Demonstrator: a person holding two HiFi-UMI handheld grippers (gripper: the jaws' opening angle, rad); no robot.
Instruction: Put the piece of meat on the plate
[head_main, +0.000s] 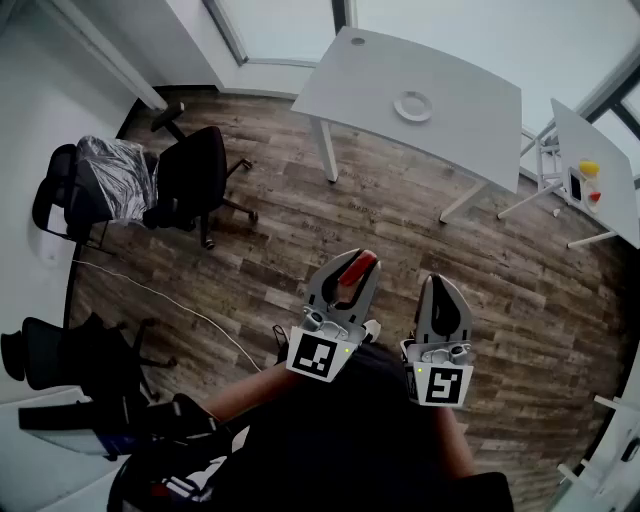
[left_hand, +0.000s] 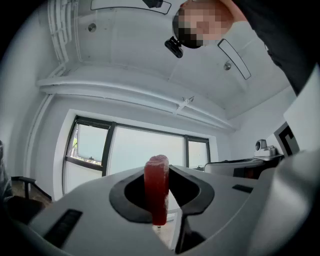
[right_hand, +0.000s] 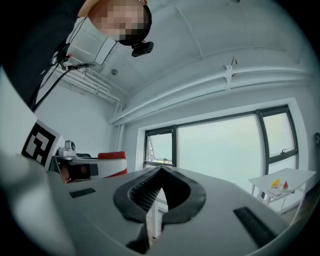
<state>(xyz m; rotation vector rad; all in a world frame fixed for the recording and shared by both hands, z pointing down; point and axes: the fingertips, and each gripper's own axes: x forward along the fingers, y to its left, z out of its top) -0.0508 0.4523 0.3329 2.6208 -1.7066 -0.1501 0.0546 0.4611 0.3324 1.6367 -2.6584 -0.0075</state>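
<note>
Holding meat (left_hand: 156, 186) in left gripper (head_main: 352, 268), jaws clamped on it, level above wood floor (head_main: 300, 240). Right gripper (head_main: 438, 284) just beside it, jaws closed together. Plate (head_main: 413, 106) sits on far white table (head_main: 370, 70), well apart from meat. Black chairs (head_main: 195, 175) left; small table (head_main: 605, 190) far right.
</note>
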